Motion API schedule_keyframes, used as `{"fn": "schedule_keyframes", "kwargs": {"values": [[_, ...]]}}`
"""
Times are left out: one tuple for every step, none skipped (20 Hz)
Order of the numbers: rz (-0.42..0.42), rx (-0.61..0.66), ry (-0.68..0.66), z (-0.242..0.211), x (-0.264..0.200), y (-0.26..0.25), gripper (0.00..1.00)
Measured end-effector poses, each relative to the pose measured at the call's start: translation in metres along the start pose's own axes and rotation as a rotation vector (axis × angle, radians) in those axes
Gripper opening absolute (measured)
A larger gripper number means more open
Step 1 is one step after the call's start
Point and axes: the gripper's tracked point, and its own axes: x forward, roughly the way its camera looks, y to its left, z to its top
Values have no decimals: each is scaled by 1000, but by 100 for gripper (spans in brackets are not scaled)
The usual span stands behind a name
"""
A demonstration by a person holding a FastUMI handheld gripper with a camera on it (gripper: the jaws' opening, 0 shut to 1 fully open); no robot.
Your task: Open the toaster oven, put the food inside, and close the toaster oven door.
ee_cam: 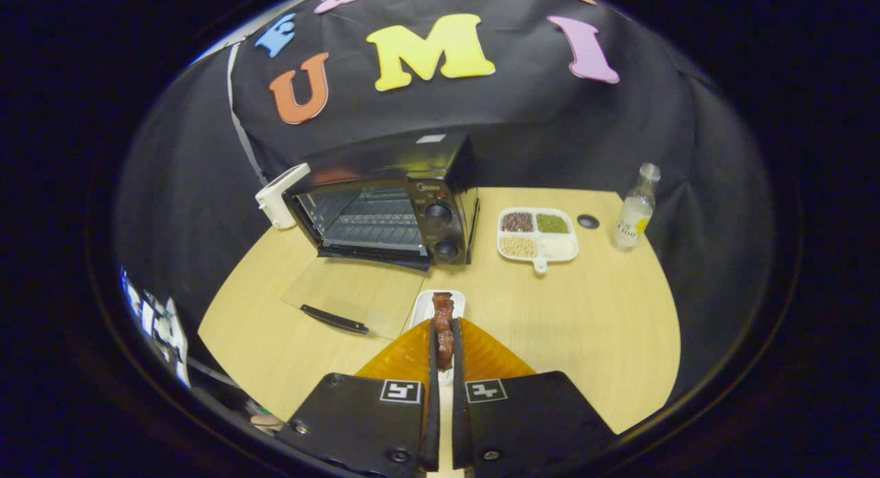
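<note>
Wooden bench point(584, 327) is carrying the toaster oven point(385, 203), its glass door point(354, 296) lying open. Jaws are clamping brown food point(443, 327) above a white dish point(440, 306).

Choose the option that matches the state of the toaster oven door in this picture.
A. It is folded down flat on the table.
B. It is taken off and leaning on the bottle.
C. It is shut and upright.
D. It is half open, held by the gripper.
A: the glass door of the toaster oven lies flat on the table, while the gripper is shut on the piece of meat.
</note>
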Motion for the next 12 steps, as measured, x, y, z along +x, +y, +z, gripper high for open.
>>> {"fn": "schedule_keyframes", "kwargs": {"values": [[-22, -36, -26, 4, -7, 7, 10], [-36, -70, -46, 7, -12, 16, 10], [-42, -104, -64, 9, -16, 26, 10], [-47, -137, -77, 11, -19, 37, 10], [-53, -166, -92, 11, -21, 47, 10], [-56, -186, -108, 13, -22, 57, 10], [-53, -196, -124, 14, -22, 69, 10], [-47, -202, -138, 15, -23, 80, 10], [-41, -206, -150, 16, -21, 90, 10], [-40, -209, -162, 17, -19, 99, 10], [-40, -217, -171, 19, -16, 106, 10], [-44, -220, -179, 20, -13, 112, 10]]}}
